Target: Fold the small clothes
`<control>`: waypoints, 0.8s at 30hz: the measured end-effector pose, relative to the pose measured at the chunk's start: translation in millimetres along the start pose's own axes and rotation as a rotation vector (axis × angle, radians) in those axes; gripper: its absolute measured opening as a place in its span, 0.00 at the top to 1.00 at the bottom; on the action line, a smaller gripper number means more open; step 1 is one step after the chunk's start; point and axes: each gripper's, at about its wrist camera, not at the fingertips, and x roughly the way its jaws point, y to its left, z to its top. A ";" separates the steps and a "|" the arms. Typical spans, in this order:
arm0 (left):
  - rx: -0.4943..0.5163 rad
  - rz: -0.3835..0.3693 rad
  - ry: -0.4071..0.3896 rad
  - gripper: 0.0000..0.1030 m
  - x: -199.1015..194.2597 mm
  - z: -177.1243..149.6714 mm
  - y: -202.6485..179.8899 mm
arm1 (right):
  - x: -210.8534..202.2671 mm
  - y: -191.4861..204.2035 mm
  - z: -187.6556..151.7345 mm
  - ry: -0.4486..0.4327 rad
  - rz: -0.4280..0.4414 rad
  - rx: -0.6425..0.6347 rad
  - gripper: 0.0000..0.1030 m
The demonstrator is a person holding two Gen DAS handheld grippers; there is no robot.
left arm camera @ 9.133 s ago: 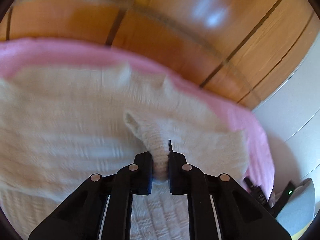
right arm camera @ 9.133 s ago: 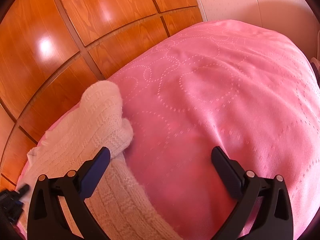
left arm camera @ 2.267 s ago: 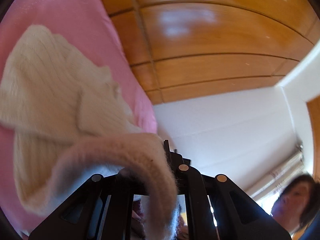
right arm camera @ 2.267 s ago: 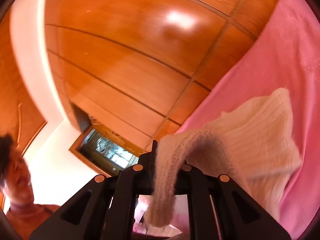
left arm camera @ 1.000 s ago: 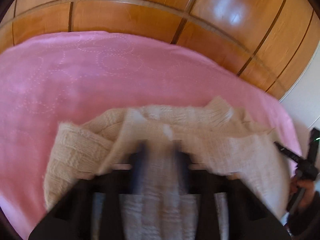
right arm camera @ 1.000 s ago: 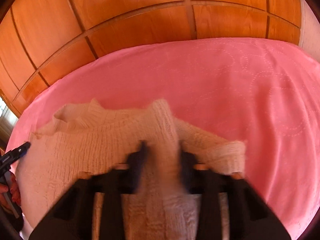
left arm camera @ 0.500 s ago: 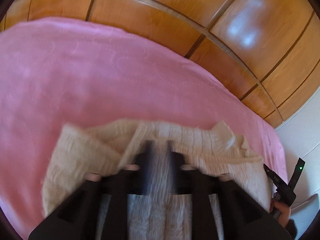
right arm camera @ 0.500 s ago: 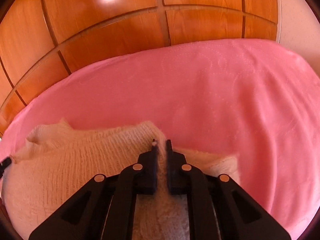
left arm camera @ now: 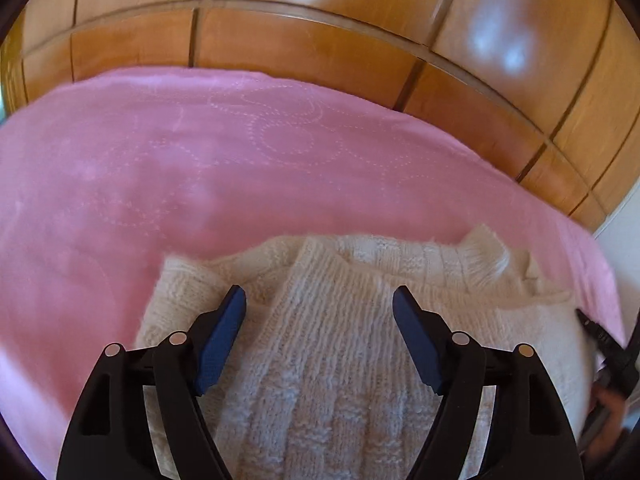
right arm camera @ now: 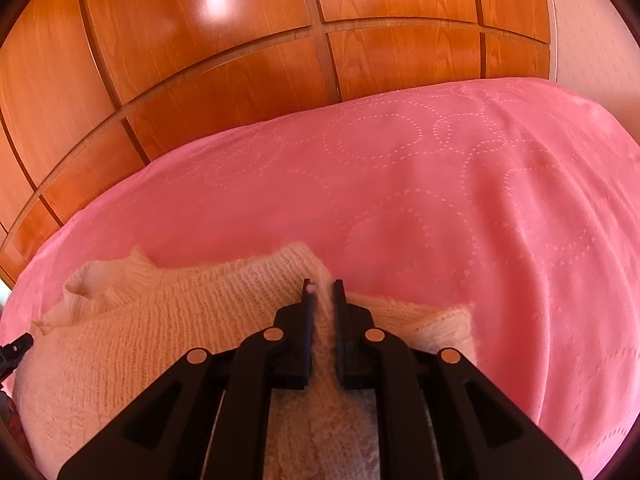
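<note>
A pink blanket [right arm camera: 440, 200] covers the bed below wood panels [right arm camera: 200, 60]. At six o'clock lies a cream sweater [left arm camera: 340, 340]. The left gripper [left arm camera: 319, 304] hangs spread above it, and the right gripper [right arm camera: 321, 286] pinches a fold.

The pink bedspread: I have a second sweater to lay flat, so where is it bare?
Bare pink bedspread lies between the cream sweater and the wooden panelling, and out beyond the sweater's right edge. The near strip is crowded: the sweater fills it, the left gripper hovers above with jaws open, and the right gripper pinches a fold.
</note>
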 end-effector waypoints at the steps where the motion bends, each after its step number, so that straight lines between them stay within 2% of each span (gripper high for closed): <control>1: 0.009 0.001 0.017 0.27 3.0 0.0 1.0 | -1.2 -0.7 -0.8 -0.001 0.002 0.002 0.92; 2: 0.030 -0.003 0.031 0.29 5.8 -0.8 -0.4 | -1.4 -0.5 -0.6 -0.001 0.002 0.002 0.92; 3: 0.058 -0.019 0.040 0.47 8.6 -1.7 -2.3 | -1.6 0.0 -0.1 -0.001 0.000 0.001 0.92; 4: 0.072 -0.028 0.043 0.59 10.1 -3.4 -3.4 | -1.8 0.5 0.2 -0.002 -0.002 0.000 0.92; 5: 0.076 -0.021 0.043 0.65 11.4 -4.9 -4.1 | -2.3 1.2 0.3 -0.003 -0.005 -0.002 0.92; 6: 0.071 -0.025 0.039 0.87 10.3 -5.8 -3.9 | -3.4 2.0 0.5 -0.008 -0.011 -0.004 0.92; 7: 0.053 -0.053 0.035 0.94 6.6 -4.7 -2.8 | -4.8 3.0 0.3 -0.015 -0.014 -0.005 0.92; 10: -0.008 -0.096 -0.026 0.95 -16.0 5.9 -0.9 | -18.6 5.4 2.9 -0.066 -0.030 -0.011 0.93; 12: -0.044 -0.127 -0.122 0.95 -40.2 16.3 -0.4 | -33.1 4.2 9.0 -0.109 -0.028 0.008 0.94; 15: -0.035 -0.114 -0.170 0.95 -44.2 25.6 -2.7 | -47.1 -4.1 15.9 -0.155 -0.037 0.068 0.95; 16: -0.014 -0.088 -0.159 0.95 -36.1 24.8 -5.8 | -43.9 -9.0 16.6 -0.146 -0.074 0.085 1.00; 18: 0.002 -0.048 -0.103 0.95 -12.0 19.0 -6.6 | -28.6 -20.1 13.1 -0.089 -0.123 0.111 1.00; 20: 0.008 0.003 -0.015 0.93 19.2 8.5 -5.9 | -4.8 -37.5 5.2 0.025 -0.099 0.186 1.00; 21: 0.013 0.011 0.021 0.90 33.2 3.3 -4.7 | -1.4 -47.1 3.1 0.033 -0.066 0.239 1.00; 24: 0.020 0.006 0.004 0.77 33.1 4.2 -6.9 | -5.8 -49.9 0.5 0.004 -0.074 0.255 1.00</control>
